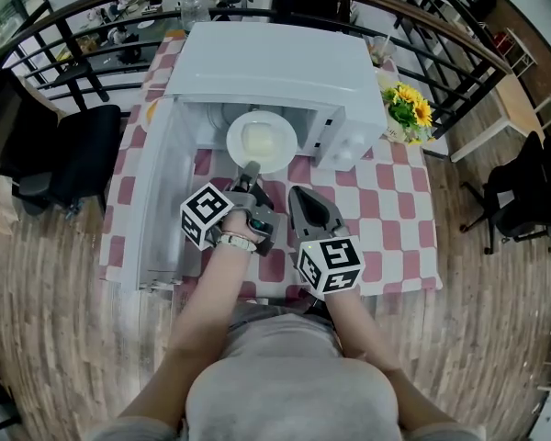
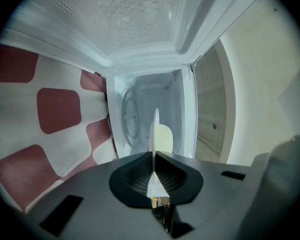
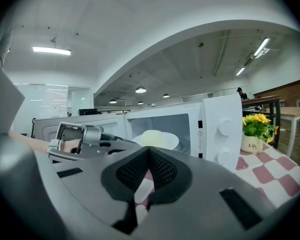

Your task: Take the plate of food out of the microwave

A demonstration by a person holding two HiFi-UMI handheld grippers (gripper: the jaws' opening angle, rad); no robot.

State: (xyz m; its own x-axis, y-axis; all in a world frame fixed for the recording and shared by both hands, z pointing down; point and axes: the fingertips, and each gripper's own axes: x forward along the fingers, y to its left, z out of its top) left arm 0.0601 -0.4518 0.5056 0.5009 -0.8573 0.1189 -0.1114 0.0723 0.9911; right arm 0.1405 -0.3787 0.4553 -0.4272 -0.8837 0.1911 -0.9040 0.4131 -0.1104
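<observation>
The white microwave (image 1: pixel 275 62) stands on the checked table with its door (image 1: pixel 151 200) swung open to the left. A white plate (image 1: pixel 262 141) with pale yellow food sits level at the mouth of the cavity. My left gripper (image 1: pixel 250 169) is shut on the plate's near rim. In the left gripper view the plate (image 2: pixel 154 129) is edge-on between the jaws of the left gripper (image 2: pixel 152 156), with the cavity behind it. My right gripper (image 1: pixel 303 197) hovers just right of the left one, shut and holding nothing. From the right gripper (image 3: pixel 149 151) I see the plate (image 3: pixel 155 140) and microwave (image 3: pixel 220 129).
A pot of yellow flowers (image 1: pixel 406 108) stands right of the microwave, also seen as flowers (image 3: pixel 255 126). The red-and-white cloth (image 1: pixel 395 219) covers the table. A dark railing (image 1: pixel 459 53) curves behind it, with an office chair (image 1: pixel 73 154) at the left.
</observation>
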